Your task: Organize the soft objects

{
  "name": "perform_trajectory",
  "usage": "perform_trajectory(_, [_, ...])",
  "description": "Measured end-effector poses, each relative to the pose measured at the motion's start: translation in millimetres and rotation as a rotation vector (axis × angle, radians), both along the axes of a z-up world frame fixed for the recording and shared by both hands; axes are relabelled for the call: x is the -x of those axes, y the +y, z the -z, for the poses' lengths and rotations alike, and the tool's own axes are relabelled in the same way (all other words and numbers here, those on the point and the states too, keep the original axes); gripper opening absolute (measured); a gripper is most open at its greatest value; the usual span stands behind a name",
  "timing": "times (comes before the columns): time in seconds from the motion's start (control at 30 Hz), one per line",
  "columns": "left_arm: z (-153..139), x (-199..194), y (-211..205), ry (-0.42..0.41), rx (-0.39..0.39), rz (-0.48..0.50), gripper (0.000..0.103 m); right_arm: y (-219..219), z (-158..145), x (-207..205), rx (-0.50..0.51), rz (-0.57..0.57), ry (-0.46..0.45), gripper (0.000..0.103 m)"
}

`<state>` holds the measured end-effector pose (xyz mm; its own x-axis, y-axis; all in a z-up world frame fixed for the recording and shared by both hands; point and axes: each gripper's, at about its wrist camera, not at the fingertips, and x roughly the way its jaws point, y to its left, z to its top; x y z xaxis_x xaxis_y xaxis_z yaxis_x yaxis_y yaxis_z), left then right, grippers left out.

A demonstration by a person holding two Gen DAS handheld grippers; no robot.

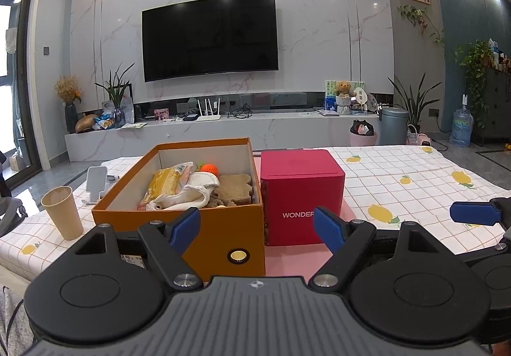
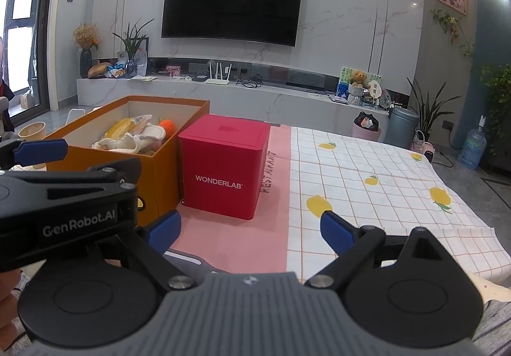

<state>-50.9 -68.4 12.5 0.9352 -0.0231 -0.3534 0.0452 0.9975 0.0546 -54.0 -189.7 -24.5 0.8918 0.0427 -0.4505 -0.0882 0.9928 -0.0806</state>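
Both grippers, left gripper [image 1: 257, 229] and right gripper [image 2: 250, 229], hang empty with fingers spread wide, while the orange box [image 1: 223, 228] of soft stuff sits on the table, long axis running away from the cameras, touching the red box [image 1: 303, 196].

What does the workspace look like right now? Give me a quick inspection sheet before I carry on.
Surface: table under a lemon-print checked cloth, with a pink mat under the boxes.
Job's things: open orange box holding soft items, including a white cloth bundle, a yellow packet, an orange knitted ball and a brown bear-shaped piece; closed red box beside it on the right.
Clutter: paper cup and phone stand left of the orange box.
Grippers: left gripper and right gripper both open, empty.
Cables: nothing seen on the table; black cables on the TV shelf.
Surroundings: wall television, bin, houseplants.
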Motion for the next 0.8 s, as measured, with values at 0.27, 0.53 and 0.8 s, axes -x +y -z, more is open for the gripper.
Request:
perform_trajectory(0.27, [0.7, -0.8, 0.5, -0.002, -0.007, 0.002, 0.094, -1.1, 0.1, 1.4, 0.001, 0.003, -0.005, 0.092])
perform_trajectory(0.53, [1.3, 0.3, -1.5, -0.005, -0.016, -0.002, 0.094, -1.4, 0.6, 0.2, 0.006, 0.005, 0.0, 0.092])
perform_trajectory(0.8, [1.2, 0.7, -0.9, -0.013, -0.026, -0.003, 0.094, -1.1, 0.4, -0.2, 0.005, 0.001, 0.004, 0.092])
